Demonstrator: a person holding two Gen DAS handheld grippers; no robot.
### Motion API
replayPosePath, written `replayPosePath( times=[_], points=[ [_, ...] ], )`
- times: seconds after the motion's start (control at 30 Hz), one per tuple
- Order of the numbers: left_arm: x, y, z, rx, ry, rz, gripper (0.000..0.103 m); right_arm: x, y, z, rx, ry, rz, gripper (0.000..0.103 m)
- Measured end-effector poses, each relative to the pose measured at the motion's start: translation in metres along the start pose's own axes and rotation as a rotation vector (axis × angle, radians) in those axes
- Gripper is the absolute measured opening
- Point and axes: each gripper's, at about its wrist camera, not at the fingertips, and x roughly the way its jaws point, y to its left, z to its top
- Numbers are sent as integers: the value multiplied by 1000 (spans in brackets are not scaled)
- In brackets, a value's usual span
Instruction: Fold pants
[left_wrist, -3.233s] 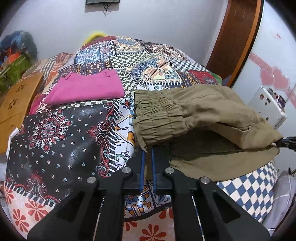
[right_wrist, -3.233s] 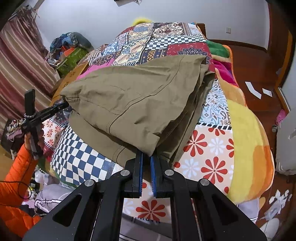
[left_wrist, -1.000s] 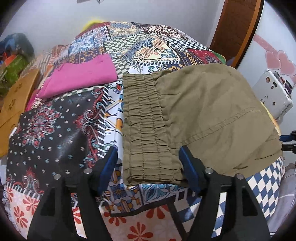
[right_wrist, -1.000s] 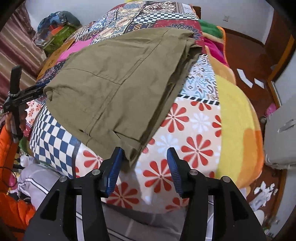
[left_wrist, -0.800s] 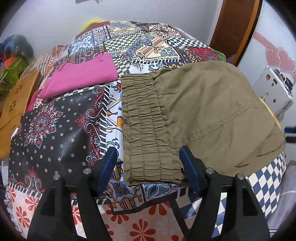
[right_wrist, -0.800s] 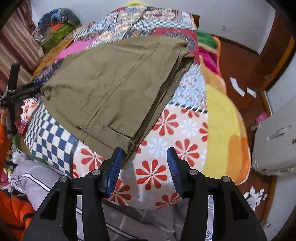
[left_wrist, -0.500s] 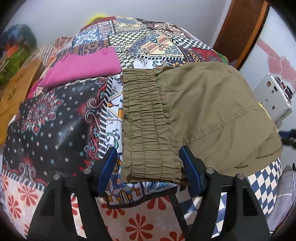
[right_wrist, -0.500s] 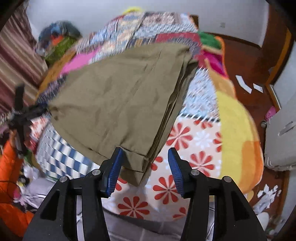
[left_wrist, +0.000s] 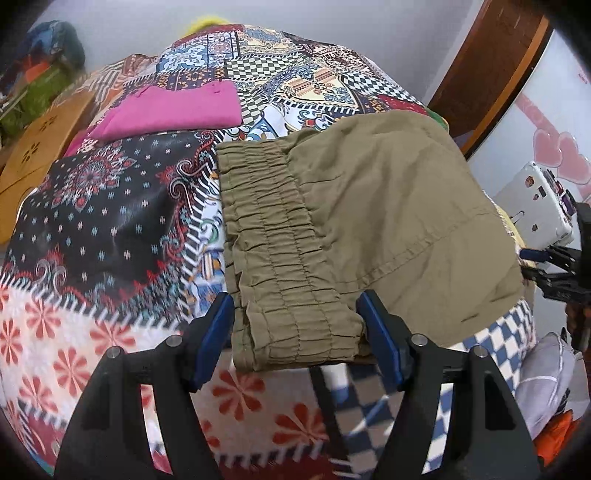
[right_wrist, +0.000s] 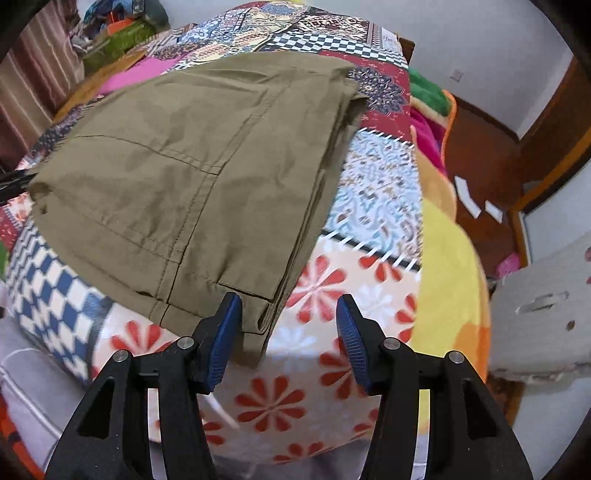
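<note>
Olive-green pants (left_wrist: 351, 229) lie folded flat on the patchwork bedspread (left_wrist: 110, 221), elastic waistband toward my left gripper. My left gripper (left_wrist: 297, 332) is open and empty, its blue-padded jaws astride the waistband's near end without pinching it. In the right wrist view the folded pants (right_wrist: 192, 158) show their hem corner near the bed edge. My right gripper (right_wrist: 290, 332) is open and empty, with its left pad beside that corner. The right gripper also shows at the far right of the left wrist view (left_wrist: 546, 266).
A folded pink garment (left_wrist: 173, 110) lies further back on the bed. A wooden board (left_wrist: 40, 147) is at the left. A yellow-orange blanket (right_wrist: 447, 266) hangs over the bed's right side. A white cabinet (left_wrist: 535, 206) stands to the right, a grey case (right_wrist: 543, 314) on the floor.
Both grippers held the pants shut 3.2 s ago; they opened and let the folded pants down on the bed. Over the last second they stay open, shifting only slightly.
</note>
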Motion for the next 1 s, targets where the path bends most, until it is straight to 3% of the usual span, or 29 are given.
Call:
replayPosePath(
  times=[0.1,0.33,0.47,0.57,0.8,1.0],
  points=[
    [-6,-8,-8,-18,-1,-14,70,5,-8,5,18,2,-12,49],
    [-29,-10,-4,-36,-44,48,70,-16,-12,4,42,-21,0,49],
    [-51,-9,11,11,-106,139,70,-37,-28,15,115,-93,68,49],
    [-58,-3,30,11,-136,160,70,-47,-36,34,147,-154,109,51],
    [-31,22,71,-42,-150,235,70,-44,-36,90,132,-262,101,51],
    [-6,40,94,-90,-140,244,65,-19,-44,129,146,-270,117,51]
  ],
)
